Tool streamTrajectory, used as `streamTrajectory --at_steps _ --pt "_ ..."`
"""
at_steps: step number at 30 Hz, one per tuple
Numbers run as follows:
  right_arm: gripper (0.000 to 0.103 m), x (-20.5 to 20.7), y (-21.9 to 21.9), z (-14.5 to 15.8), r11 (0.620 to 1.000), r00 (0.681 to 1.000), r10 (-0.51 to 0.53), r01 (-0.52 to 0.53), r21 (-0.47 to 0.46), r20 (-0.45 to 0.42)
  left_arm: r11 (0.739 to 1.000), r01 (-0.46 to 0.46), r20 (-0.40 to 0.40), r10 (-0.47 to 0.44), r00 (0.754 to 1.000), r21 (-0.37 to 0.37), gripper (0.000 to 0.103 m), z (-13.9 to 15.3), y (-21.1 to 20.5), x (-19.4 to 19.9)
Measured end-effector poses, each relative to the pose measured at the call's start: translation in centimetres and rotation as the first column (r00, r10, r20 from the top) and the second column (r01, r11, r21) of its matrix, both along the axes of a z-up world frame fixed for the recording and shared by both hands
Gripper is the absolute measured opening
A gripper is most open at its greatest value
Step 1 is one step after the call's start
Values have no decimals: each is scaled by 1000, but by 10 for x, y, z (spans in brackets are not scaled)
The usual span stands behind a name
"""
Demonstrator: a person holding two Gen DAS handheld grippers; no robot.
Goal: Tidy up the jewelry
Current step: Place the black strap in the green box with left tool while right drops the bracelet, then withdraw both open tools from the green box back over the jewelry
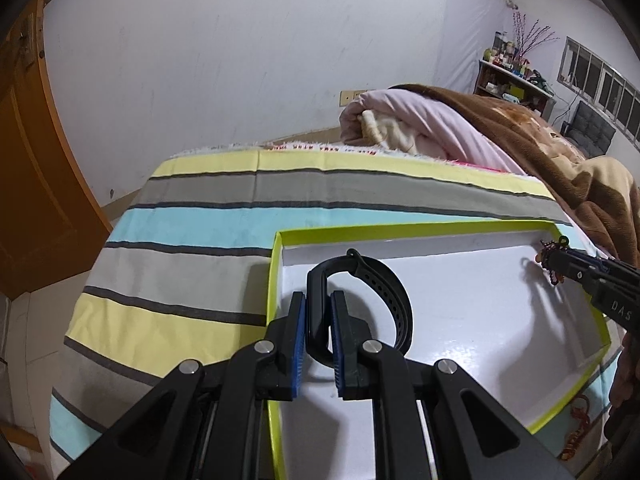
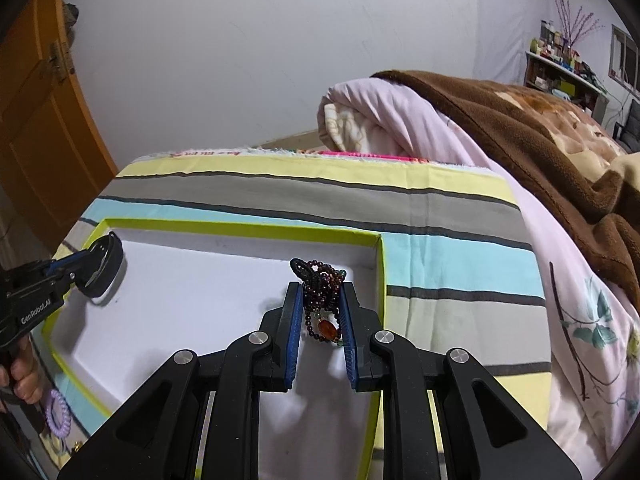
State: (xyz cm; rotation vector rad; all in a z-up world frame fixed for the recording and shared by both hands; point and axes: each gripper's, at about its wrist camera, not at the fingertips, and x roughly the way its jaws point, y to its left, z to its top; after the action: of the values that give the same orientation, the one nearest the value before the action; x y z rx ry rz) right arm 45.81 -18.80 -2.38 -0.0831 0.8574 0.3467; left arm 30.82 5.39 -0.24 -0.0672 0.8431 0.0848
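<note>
Both pairs of jaws are clamped narrow on a piece each. The left gripper pinches the black wristband by one end of its loop, so the perforated strap arcs up and away toward one o'clock, free of the pads; holding it at the edge lets the loop drop flat once released. The right gripper is closed on a bunch of dark red beads, with an amber bead hanging low between the blue pads and a knotted black cord standing out at twelve o'clock; gathering the strand at its middle keeps it from trailing. Each load hangs above the white floor of the shallow box with the lime-green rim, the wristband near its left wall and the beads near its far right corner, which looks like a choice to keep the two pieces well apart inside. In the right wrist view, at eight o'clock, a purple coil hair tie lies outside the box on the striped cloth, likely waiting its turn. Beyond the box the cloth runs on toward twelve o'clock, and at two o'clock a rolled pink quilt and a brown blanket are heaped aside, leaving the flat area for sorting.
</note>
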Motion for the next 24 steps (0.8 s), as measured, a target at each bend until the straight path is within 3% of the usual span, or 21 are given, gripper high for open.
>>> streamTrajectory --at_steps 6,10,11,14,24 --pt "21 9 -1 -5 1000 1000 1 -1 6 -15 1000 18 -3 -18 1000 -18 13 -2 1 2" --pt "29 5 0 -4 1000 1000 6 -6 14 -6 999 31 7 -31 1000 -11 16 1 0 -1" --pt "34 1 1 -3 1000 1000 12 -12 13 1 999 36 14 -36 999 -12 20 4 0 -1" --pt "35 -9 3 1 1000 1000 19 -19 13 16 999 39 38 -38 999 -34 30 13 1 -9" --pt "35 -70 -14 35 998 997 8 -13 66 78 999 36 117 -35 993 -2 32 41 -6 -61"
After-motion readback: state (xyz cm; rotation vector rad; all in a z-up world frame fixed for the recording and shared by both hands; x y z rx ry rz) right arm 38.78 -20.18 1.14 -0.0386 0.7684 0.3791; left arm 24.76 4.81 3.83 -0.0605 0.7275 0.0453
